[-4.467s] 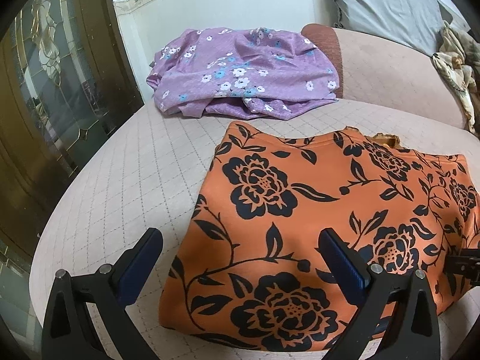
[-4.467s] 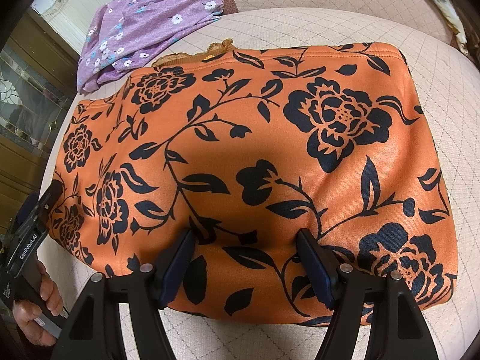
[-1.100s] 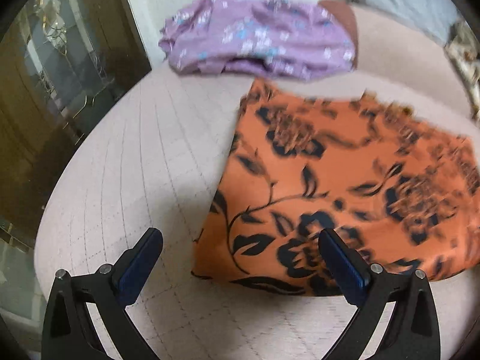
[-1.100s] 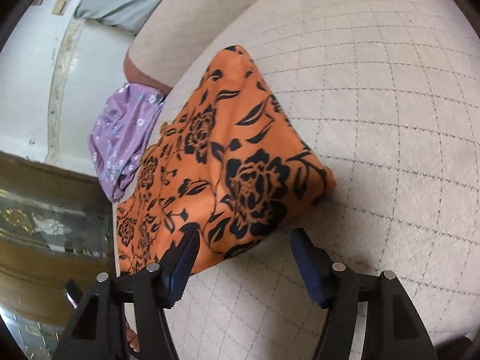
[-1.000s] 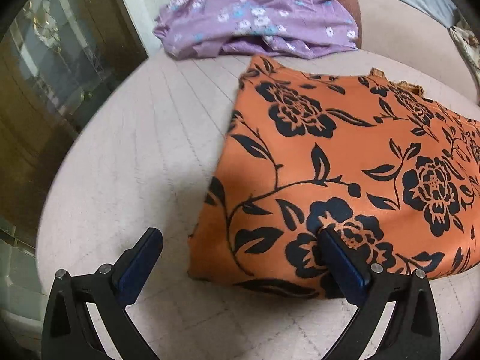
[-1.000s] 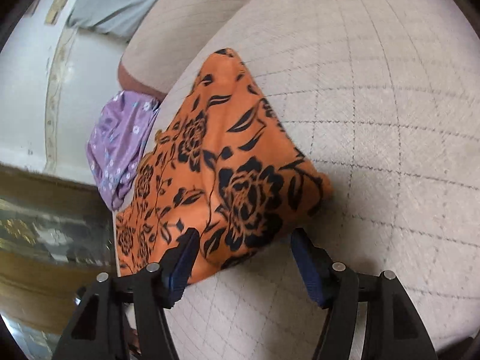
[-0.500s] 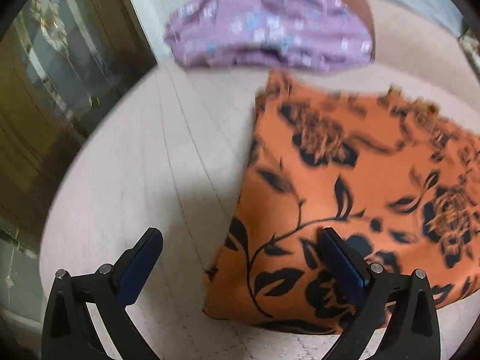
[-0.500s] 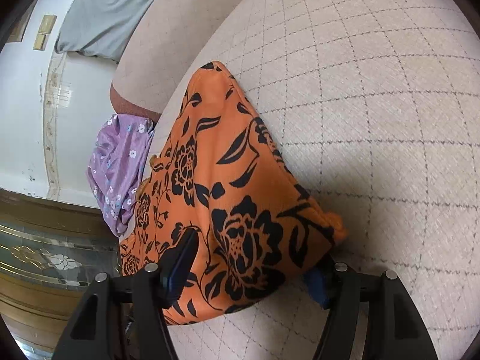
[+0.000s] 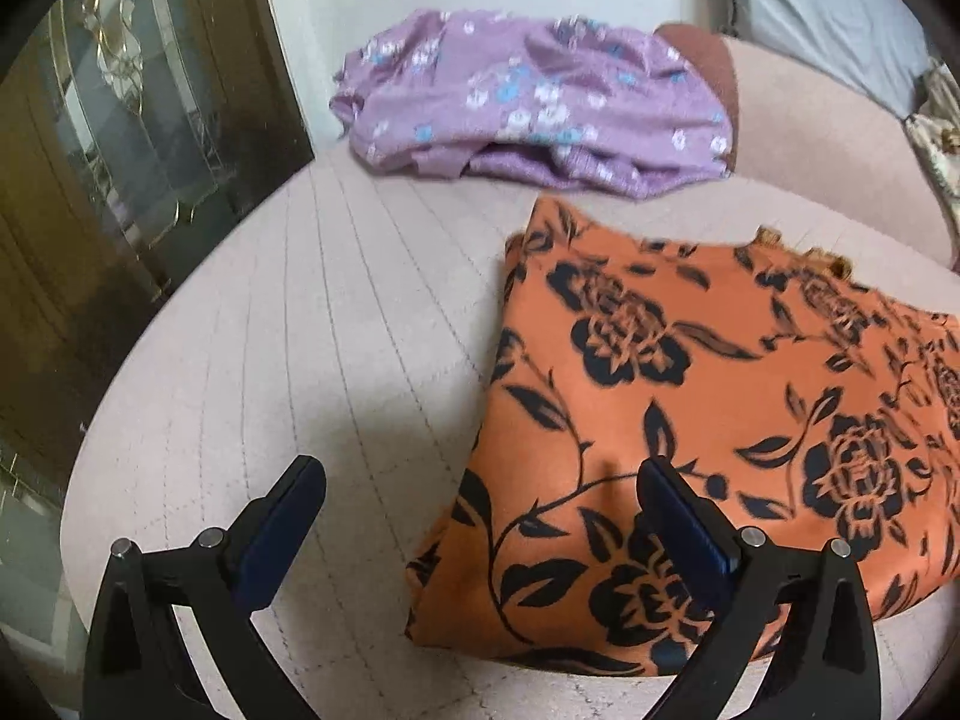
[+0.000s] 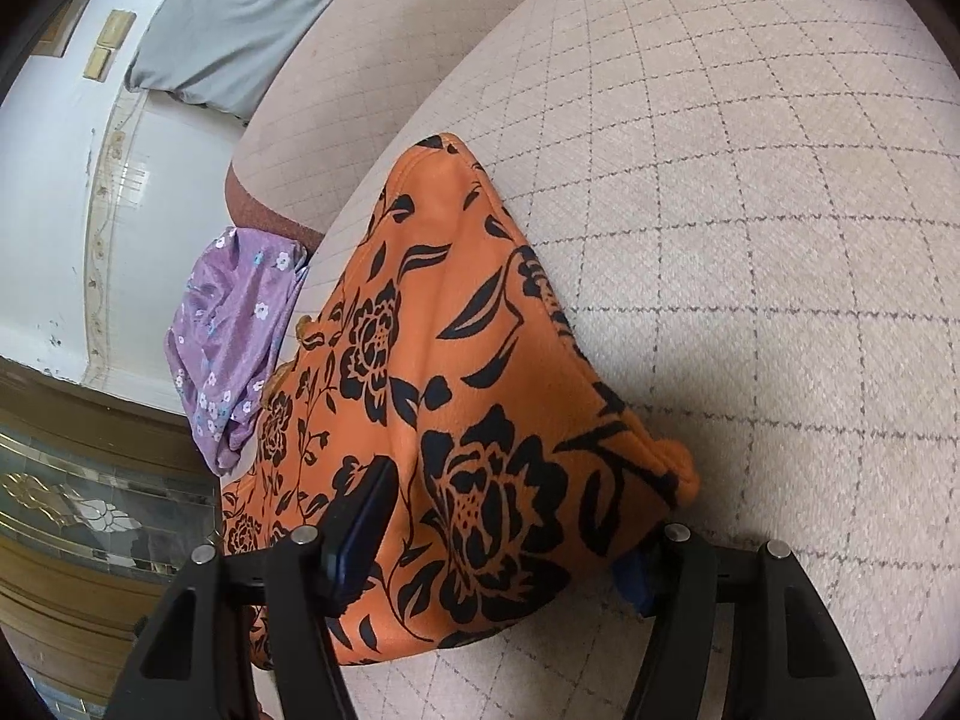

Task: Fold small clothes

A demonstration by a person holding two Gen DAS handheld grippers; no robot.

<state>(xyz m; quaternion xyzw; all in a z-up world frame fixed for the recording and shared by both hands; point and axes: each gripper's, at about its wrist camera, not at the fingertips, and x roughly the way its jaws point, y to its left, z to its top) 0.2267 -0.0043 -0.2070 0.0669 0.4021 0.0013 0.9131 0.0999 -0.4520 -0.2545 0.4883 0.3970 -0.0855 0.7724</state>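
On the quilted beige cushion (image 9: 312, 324), our left gripper (image 9: 480, 516) stood open at the near corner of the folded orange floral garment (image 9: 690, 396); our right gripper (image 10: 516, 534) straddled its other end, jaws just narrowing, unclamped. Beyond lay the purple floral garment (image 9: 528, 102), seemingly unfolded.

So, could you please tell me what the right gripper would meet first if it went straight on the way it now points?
Most likely the orange floral garment: the right gripper already straddles its near corner, jaws open, with the quilted cushion beneath. Whether the pads touch the cloth is unclear.
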